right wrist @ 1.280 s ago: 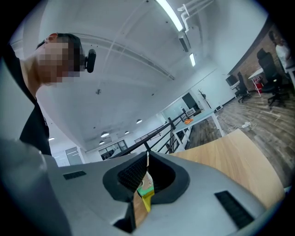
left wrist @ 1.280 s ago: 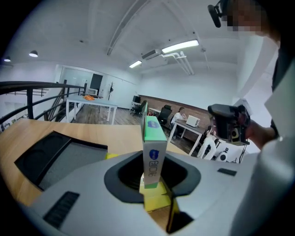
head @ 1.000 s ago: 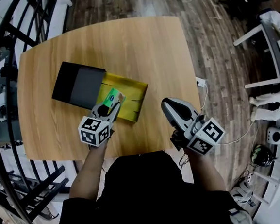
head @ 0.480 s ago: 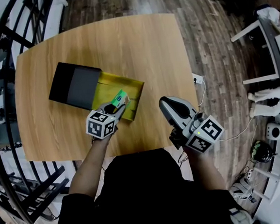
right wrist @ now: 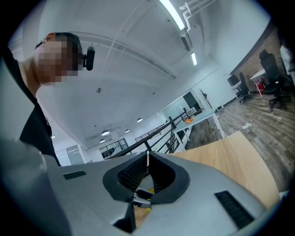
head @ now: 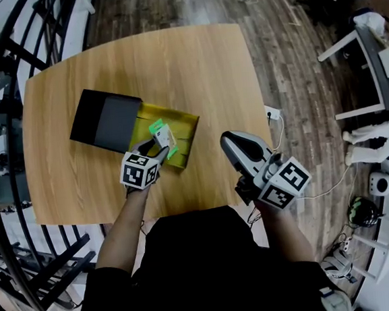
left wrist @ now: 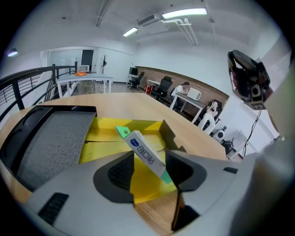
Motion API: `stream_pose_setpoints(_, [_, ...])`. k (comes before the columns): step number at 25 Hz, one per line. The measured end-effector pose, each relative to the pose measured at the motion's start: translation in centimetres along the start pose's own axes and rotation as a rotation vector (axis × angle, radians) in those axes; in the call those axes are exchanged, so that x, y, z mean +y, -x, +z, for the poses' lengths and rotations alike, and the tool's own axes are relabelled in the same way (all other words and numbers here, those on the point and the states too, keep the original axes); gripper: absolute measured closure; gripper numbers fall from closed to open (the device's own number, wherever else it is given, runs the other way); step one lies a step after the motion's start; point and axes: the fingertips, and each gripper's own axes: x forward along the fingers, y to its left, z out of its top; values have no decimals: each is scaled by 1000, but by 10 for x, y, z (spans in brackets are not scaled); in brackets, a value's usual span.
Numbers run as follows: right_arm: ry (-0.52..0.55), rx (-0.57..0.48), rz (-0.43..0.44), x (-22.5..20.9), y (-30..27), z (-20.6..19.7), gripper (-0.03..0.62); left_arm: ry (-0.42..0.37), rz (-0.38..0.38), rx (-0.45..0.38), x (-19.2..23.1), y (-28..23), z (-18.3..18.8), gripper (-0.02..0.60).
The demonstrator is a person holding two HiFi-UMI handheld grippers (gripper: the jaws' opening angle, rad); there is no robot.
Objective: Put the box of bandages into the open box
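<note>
Left gripper point(head: 155, 150), jaws opening, lets go of the slim white-and-green cardboard bandage box point(head: 163, 136), which stands tilted between them over the near end of the yellow open cardboard box point(head: 190, 123). Risk: released askew, it could topple over the near rim onto the wooden table point(head: 193, 63). Right gripper point(right wrist: 146, 177) is clenched, near right.

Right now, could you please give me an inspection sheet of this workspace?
Surface: light wooden table.
Job's things: yellow open cardboard box with a black cover at its far-left end; white-and-green box of bandages tilted over the yellow interior.
Clutter: nothing seen.
Grippers: left hand-held gripper over the open box, jaws opening, bandage box between them; right hand-held gripper shut, empty, off the table's near right corner.
Cables: white socket block on the floor, lead attached.
Surroundings: dark plank floor; black railing left.
</note>
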Motion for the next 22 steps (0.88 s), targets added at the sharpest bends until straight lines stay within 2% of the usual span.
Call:
stream_pose_setpoints(5, [12,7,20,6,-4,4,555,-11,79,-34,15,15,8,354])
stream_pose_setpoints(9, [22,11,39,11,-6,9,554,-17,112,-79,19,31,20,353])
stream_pose_setpoints(15, [56,7,59,18,-17,15,554,-50,109,-181,13,64,40,354])
stream_pose_setpoints(22, [119,-13,80,40,-40,30,554,-97,120,-317,15,126,67,384])
